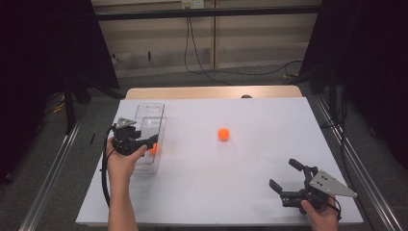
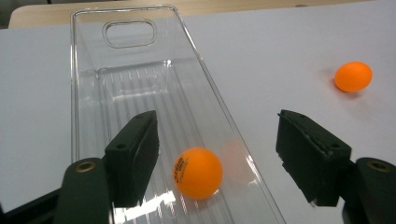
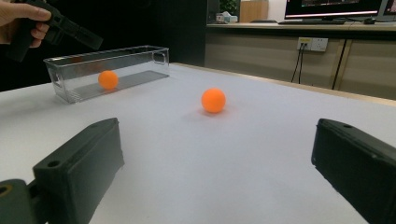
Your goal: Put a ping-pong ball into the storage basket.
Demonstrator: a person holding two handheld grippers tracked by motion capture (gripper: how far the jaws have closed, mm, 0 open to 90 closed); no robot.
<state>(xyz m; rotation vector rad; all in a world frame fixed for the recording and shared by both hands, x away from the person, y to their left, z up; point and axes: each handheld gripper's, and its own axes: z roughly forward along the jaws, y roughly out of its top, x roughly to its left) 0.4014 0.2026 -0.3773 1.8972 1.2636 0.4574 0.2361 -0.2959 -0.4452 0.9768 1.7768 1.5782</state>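
High view: the left gripper (image 1: 144, 142) hangs over the near end of a clear plastic bin (image 1: 150, 111) at the desk's (image 1: 269, 144) left side, with 1 orange ball (image 1: 153, 148) inside the bin. A 2nd orange ball (image 1: 223, 134) lies mid-desk, well apart. The right gripper (image 1: 285, 174) sits near the front right corner, jaws wide.

Left gripper view: jaws wide and empty, straddling the bin's right wall above the ball inside.

Right gripper view: jaws wide, empty, facing the loose ball.
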